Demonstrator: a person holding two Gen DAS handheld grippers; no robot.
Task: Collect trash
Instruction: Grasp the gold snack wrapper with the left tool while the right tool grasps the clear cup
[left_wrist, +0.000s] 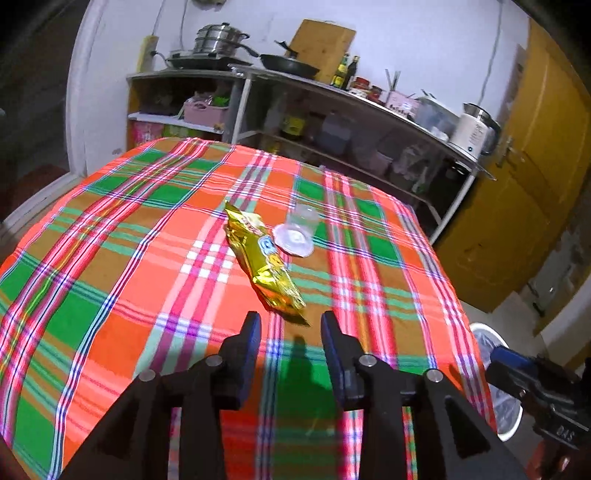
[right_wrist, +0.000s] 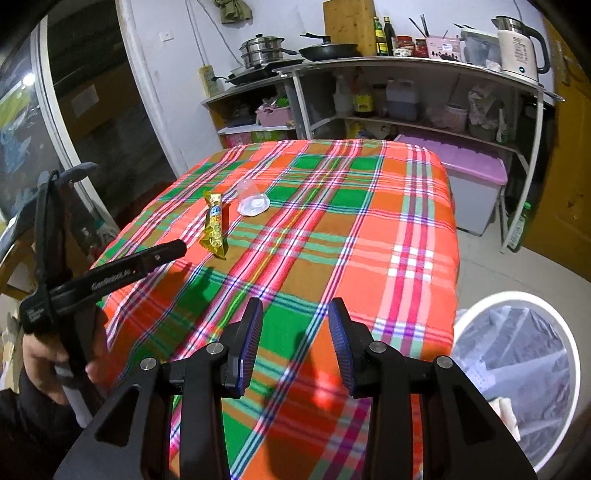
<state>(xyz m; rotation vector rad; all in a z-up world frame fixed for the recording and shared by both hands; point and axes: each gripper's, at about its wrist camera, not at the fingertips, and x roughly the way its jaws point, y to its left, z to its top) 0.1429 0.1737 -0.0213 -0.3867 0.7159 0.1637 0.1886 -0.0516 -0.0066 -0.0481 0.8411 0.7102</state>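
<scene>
A gold snack wrapper (left_wrist: 264, 262) lies on the plaid tablecloth (left_wrist: 110, 258), with a clear plastic cup (left_wrist: 297, 230) tipped over beside it, its foil lid hanging at the mouth. My left gripper (left_wrist: 290, 325) hovers open just short of the wrapper's near end, nothing between its fingers. In the right wrist view the wrapper (right_wrist: 215, 225) and cup (right_wrist: 251, 199) lie far ahead on the left, and my right gripper (right_wrist: 295, 314) is open and empty over the near part of the cloth. The left gripper's finger (right_wrist: 162, 253) reaches toward the wrapper there.
A white bin (right_wrist: 517, 365) lined with a clear bag stands on the floor at the table's right edge. Behind the table are metal shelves (right_wrist: 406, 92) with pans, bottles and a kettle. A lilac-lidded box (right_wrist: 472, 184) sits right of the table. A hand (right_wrist: 55, 354) grips the left tool.
</scene>
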